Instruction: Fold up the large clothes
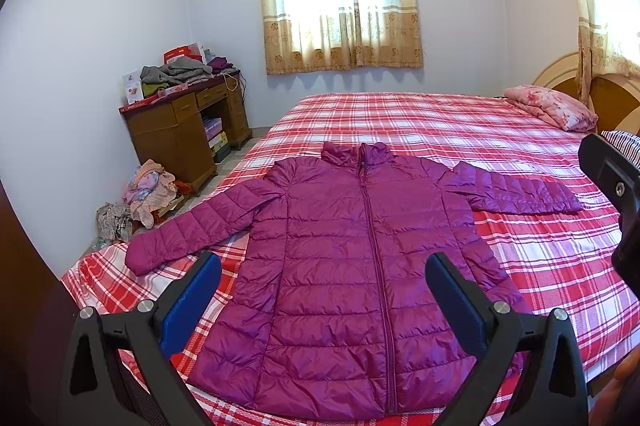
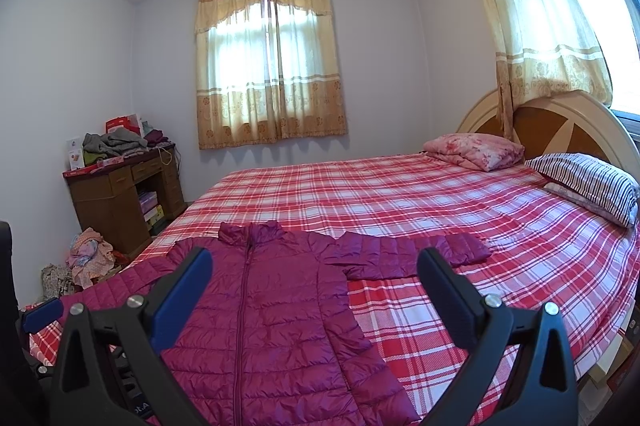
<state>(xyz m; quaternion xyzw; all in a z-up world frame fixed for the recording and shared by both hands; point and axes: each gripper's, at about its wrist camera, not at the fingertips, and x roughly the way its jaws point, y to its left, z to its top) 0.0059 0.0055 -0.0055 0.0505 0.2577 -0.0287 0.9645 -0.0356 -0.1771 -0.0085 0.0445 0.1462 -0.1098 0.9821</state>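
A purple jacket (image 1: 352, 266) is laid flat, zipped, sleeves spread, on the plaid bed (image 1: 540, 266) (ready for folding); the left tool (image 1: 324, 290) and right tool (image 2: 314, 286) are held spread above it, empty.

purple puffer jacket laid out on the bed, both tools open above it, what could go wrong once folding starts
1. The purple puffer jacket looks slick and puffy, so a shallow pinch by the left tool or right tool may slip off.
2. Its left sleeve reaches the edge of the bed; a tug could drag it over the side.
3. The padding may spring back, so folds might not stay flat.
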